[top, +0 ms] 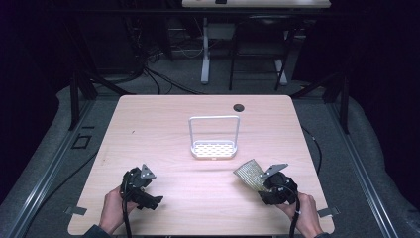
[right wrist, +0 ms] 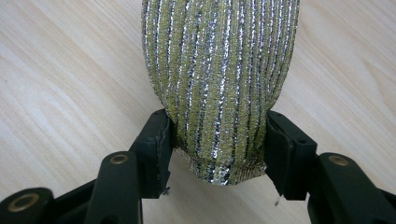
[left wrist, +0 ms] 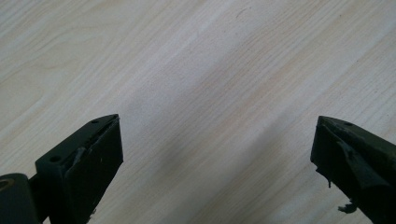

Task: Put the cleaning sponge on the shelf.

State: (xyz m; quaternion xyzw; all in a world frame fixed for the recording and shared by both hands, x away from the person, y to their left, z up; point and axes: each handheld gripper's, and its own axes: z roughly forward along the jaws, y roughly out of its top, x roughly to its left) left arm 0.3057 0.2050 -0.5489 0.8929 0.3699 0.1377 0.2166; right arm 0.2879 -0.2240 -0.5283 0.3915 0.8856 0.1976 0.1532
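Observation:
A glittery gold-and-silver striped sponge [top: 250, 173] is held just above the wooden table [top: 163, 129] at the near right. My right gripper [top: 265, 184] is shut on it; in the right gripper view the jaws squeeze the near end of the sponge [right wrist: 219, 70]. My left gripper [top: 148, 196] rests at the near left, held by a hand. Its jaws stand wide open in the left gripper view, with only bare table [left wrist: 201, 93] between them. A white wire-handled rack [top: 214, 148] with a perforated base stands at the table's middle, beyond both grippers.
A dark round cap [top: 238, 107] sits in the tabletop near the far edge. Another table's legs [top: 205, 49] and cables lie on the floor behind. Black frame posts [top: 74, 94] flank the table's far corners.

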